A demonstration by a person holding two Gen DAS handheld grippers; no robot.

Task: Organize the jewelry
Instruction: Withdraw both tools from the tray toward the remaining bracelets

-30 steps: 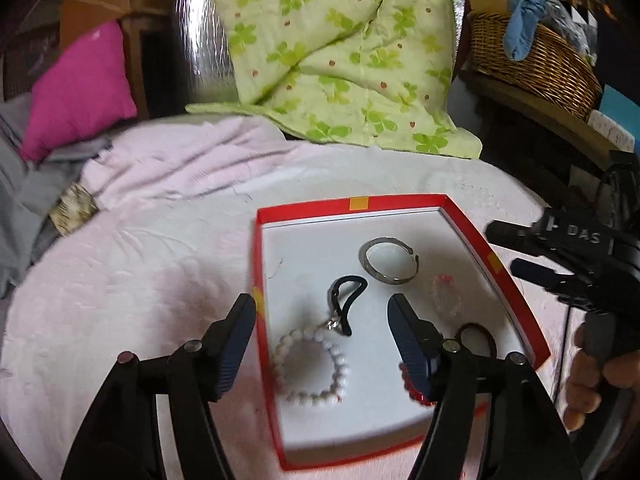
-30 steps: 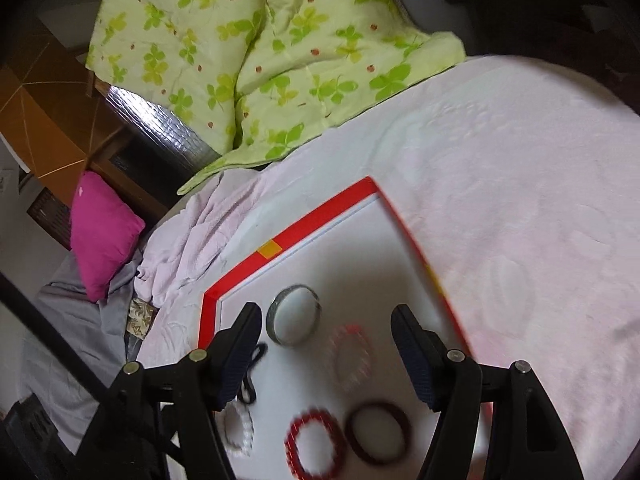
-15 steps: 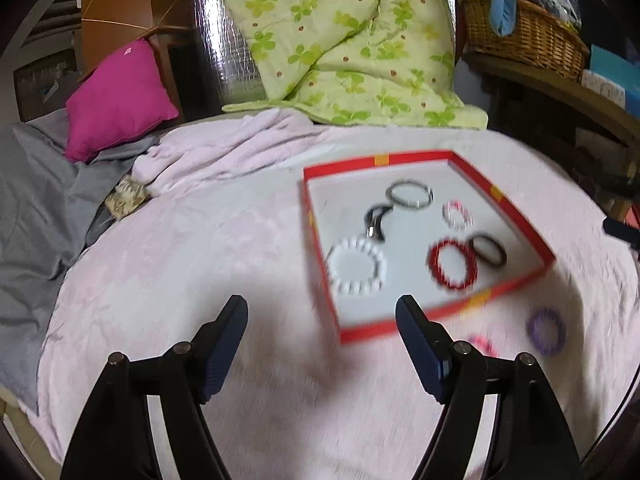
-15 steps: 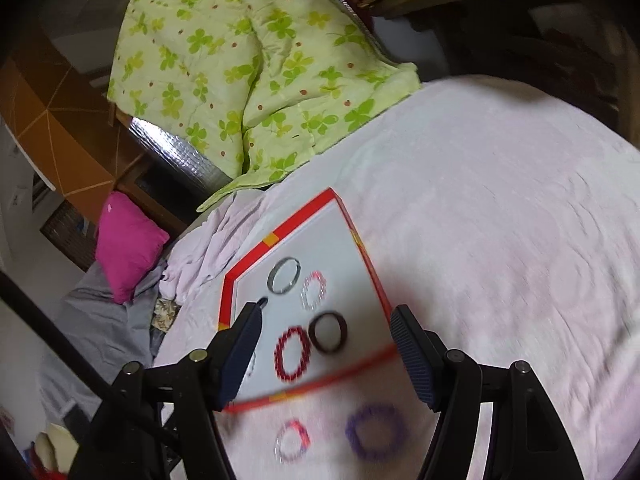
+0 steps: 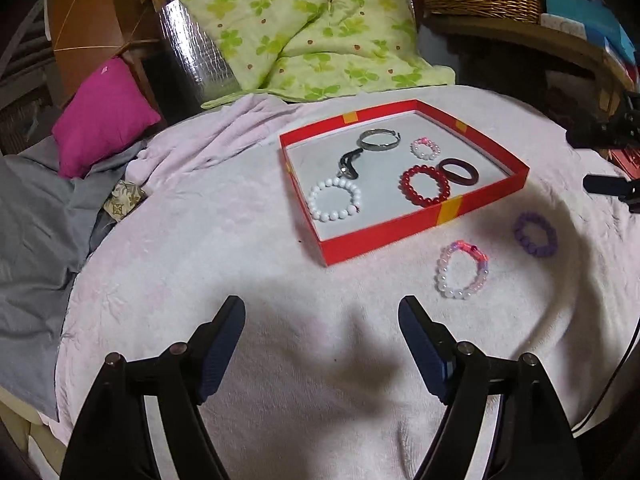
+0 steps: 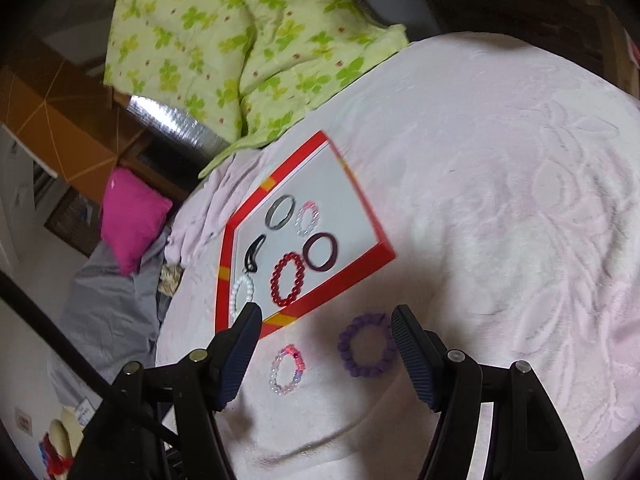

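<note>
Plainly, bed cover (image 5: 224,264): pale pink, soft, embossed with faint flower shapes; everything lies on it
Box (image 5: 486,196): shallow red card tray with yellow tape marks and a white floor; it holds a white bead bracelet (image 5: 335,201), a red bead bracelet (image 5: 425,184), a dark bangle, a metal bangle, a small pink bead ring and a black cord piece
Purple bracelet (image 6: 367,345): chunky matte beads, round, flat on the cover outside the box, just in front of the right gripper (image 6: 326,354) and nearest its right-side finger
Pink bracelet (image 6: 287,370): glossy pale beads with a bright pink stretch, slightly oval, between the right gripper's fingers in its own view, below them on the cover
Right gripper: jaws apart, empty, nearer both loose bracelets
Left gripper (image 5: 322,344): jaws opening, nothing between them; pink bracelet lies ahead and to its right
</note>
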